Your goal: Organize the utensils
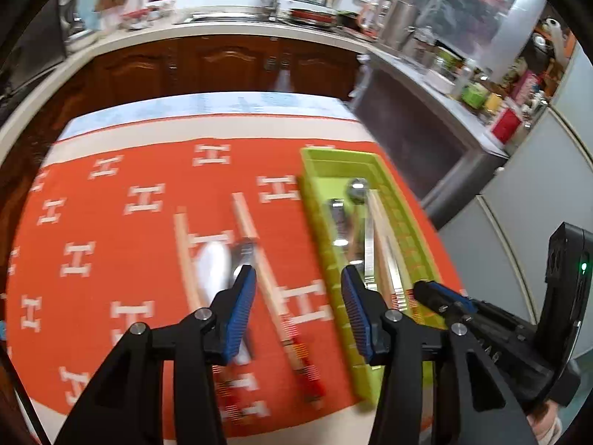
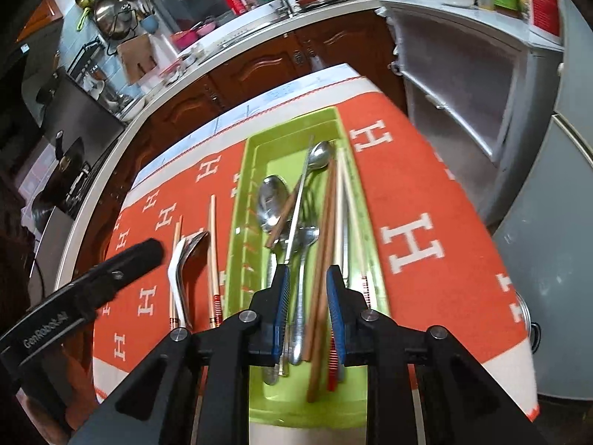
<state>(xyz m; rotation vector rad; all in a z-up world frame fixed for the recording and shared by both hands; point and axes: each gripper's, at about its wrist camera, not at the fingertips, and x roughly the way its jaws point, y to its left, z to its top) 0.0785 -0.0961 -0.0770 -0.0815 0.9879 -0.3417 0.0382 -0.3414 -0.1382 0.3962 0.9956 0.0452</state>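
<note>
Sorting is half done: your right gripper [image 2: 307,311] hangs jaws apart over the green tray [image 2: 255,148]. Your left gripper [image 1: 298,307], jaws apart too, must close on a chopstick [image 1: 259,256] between them.

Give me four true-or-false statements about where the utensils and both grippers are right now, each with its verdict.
1. The green tray holds spoons and chopsticks. True.
2. The white-handled spoon lies in the tray. False: it lies on the orange cloth beside it.
3. The right gripper is over the tray, open. True.
4. The left gripper grips a chopstick. False: it is open, holding nothing.
</note>
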